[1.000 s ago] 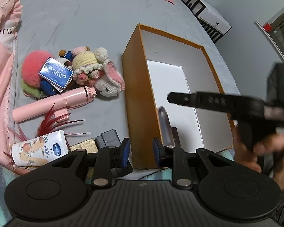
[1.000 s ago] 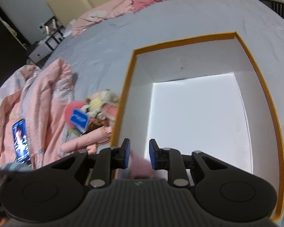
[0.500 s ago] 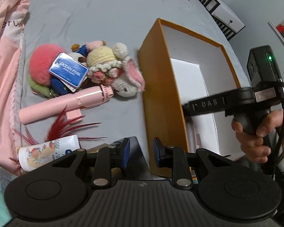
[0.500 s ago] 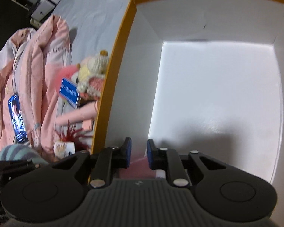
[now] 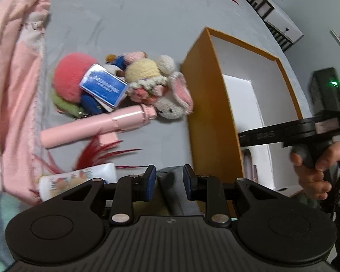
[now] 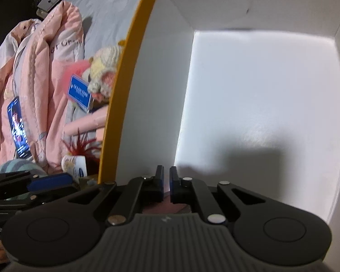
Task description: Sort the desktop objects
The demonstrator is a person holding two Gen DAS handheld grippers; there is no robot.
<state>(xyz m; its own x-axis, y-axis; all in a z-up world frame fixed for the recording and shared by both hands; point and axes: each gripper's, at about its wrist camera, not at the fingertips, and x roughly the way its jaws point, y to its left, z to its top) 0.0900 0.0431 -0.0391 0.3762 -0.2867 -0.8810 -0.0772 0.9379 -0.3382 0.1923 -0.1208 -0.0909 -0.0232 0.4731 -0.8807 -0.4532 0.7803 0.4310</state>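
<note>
A grey bed (image 5: 147, 18) is carrying toys (image 5: 151, 83) beside the orange box (image 5: 206, 117). Compared with a second ago, the right gripper (image 6: 166, 181) is sitting lower inside the box, jaws now together; the left gripper (image 5: 168, 181) is hovering, jaws apart, over a dark object (image 5: 176, 190).

Left gripper (image 5: 168, 182) hovers over a dark block (image 5: 173, 189) beside the orange box (image 5: 209, 122).
</note>
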